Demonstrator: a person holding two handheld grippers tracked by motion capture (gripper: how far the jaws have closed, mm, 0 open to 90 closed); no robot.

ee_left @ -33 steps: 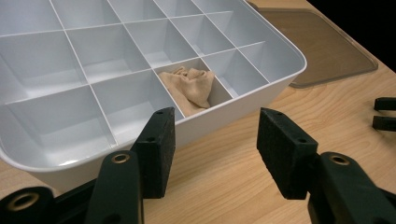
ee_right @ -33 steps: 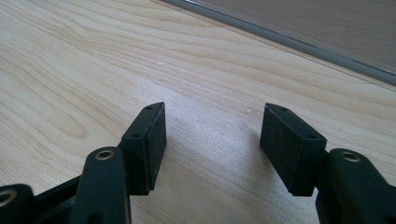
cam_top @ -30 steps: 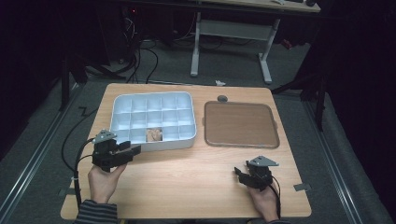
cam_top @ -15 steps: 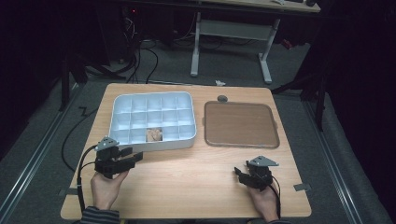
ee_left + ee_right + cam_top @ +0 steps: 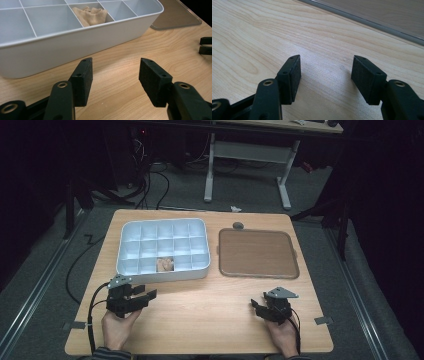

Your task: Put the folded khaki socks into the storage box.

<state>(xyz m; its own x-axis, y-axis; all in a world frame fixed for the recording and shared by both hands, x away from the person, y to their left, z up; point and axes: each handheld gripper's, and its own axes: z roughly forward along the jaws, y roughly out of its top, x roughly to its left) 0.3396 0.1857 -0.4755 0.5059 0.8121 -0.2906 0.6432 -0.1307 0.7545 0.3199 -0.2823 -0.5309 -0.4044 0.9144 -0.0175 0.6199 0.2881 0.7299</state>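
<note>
My left gripper (image 5: 145,292) (image 5: 113,62) hovers low over the wooden table (image 5: 200,305), just in front of the white compartment tray (image 5: 162,273) (image 5: 75,42). Its jaws stand wide open with nothing between them. A crumpled beige cloth-like piece (image 5: 164,264) (image 5: 91,16) lies in a front-row compartment of the tray. My right gripper (image 5: 255,305) (image 5: 325,60) rests near the table's front right, open and empty, with bare wood beneath it.
A flat brown tray (image 5: 257,252) (image 5: 175,17) (image 5: 387,15) lies right of the white one. A small grey round thing (image 5: 238,225) sits behind it. Tape marks (image 5: 322,321) lie near the front corners. A desk frame and cables stand beyond the table.
My left gripper has drawn back from the white tray toward the near edge and sunk lower. The right gripper has stayed put.
</note>
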